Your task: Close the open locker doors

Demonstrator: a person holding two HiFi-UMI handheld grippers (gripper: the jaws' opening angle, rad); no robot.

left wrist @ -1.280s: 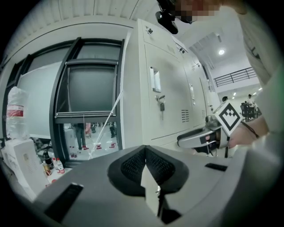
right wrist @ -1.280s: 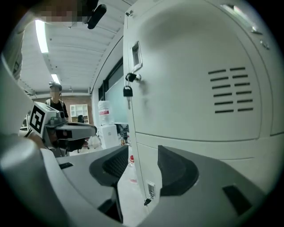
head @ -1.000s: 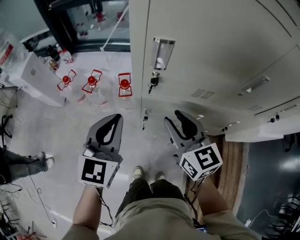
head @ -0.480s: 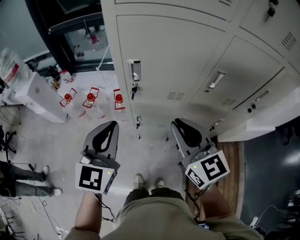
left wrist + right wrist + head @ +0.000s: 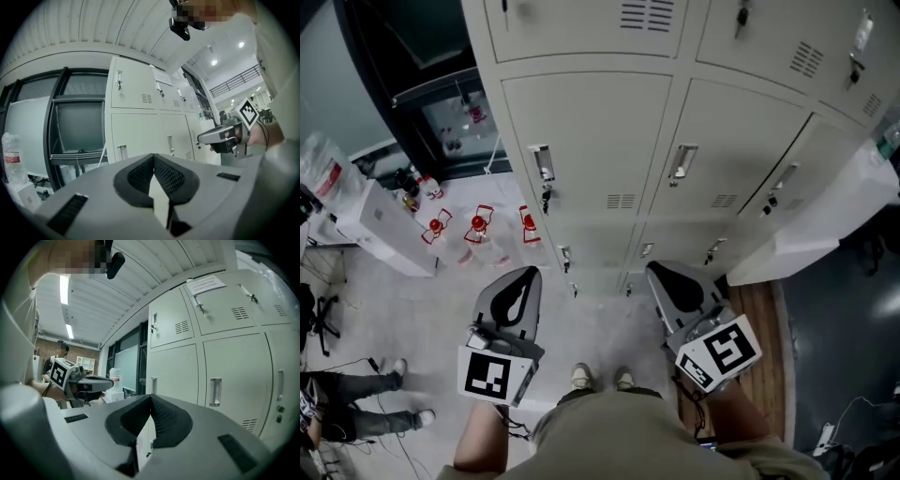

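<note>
A bank of beige lockers [image 5: 609, 131] fills the upper head view, most doors flush with metal handles [image 5: 680, 161]. At the right a pale door [image 5: 811, 234] stands swung out from the bank. My left gripper [image 5: 529, 272] hovers over the floor in front of the lower lockers, shut and empty. My right gripper [image 5: 660, 270] is level with it, just left of the swung-out door, also shut on nothing. In the left gripper view the pads [image 5: 164, 173] meet, pointing at the lockers [image 5: 140, 136]. In the right gripper view the pads [image 5: 161, 416] also meet before a locker door [image 5: 234, 376].
Three red-capped bottles [image 5: 478, 225] stand on the floor left of the lockers, beside a white box [image 5: 380, 220]. A dark glazed frame [image 5: 422, 84] lies behind them. A person's legs [image 5: 356, 412] and cables are at the lower left. Wooden flooring [image 5: 759, 319] runs at the right.
The head view has lifted, so more locker rows show above. Both grippers sit lower in the picture, and the right gripper's jaws have come together.
</note>
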